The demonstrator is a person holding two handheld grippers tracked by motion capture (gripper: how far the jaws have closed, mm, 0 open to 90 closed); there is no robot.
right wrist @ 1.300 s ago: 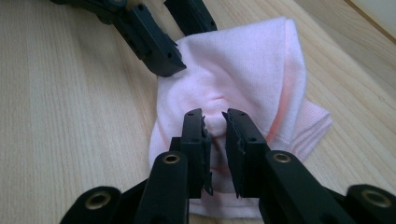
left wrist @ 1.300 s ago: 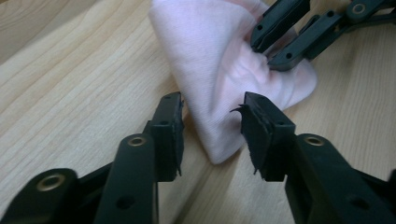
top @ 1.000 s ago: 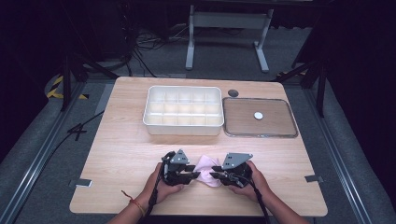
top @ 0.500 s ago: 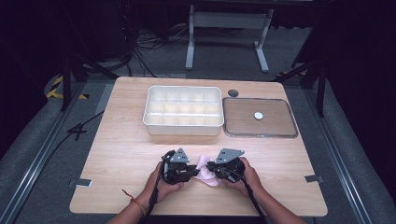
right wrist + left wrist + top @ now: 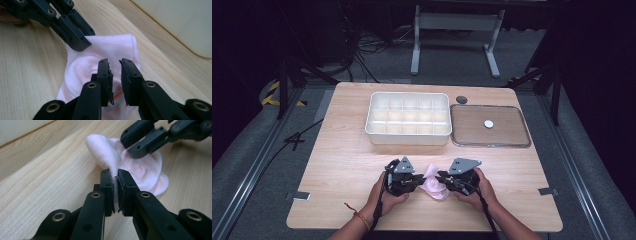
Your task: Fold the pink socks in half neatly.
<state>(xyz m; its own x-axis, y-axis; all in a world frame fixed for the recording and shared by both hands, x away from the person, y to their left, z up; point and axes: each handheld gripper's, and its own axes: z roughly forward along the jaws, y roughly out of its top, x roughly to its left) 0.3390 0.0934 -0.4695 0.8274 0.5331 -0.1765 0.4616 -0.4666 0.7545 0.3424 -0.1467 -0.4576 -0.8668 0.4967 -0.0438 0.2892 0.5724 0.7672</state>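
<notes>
Pale pink sock (image 5: 435, 185), soft knit, bunched and crumpled on wooden counter (image 5: 347, 165) near front edge. 1 fold stands upright, pinched thin (image 5: 113, 173); rest lies flat, rounded end spread on wood (image 5: 82, 70).

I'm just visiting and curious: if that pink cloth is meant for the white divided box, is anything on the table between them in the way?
Nothing visible is. The pink cloth lies near the table's front edge, pinched by the left gripper, and only bare wood separates it from the white divided box. The flat tray sits off to the side.
</notes>
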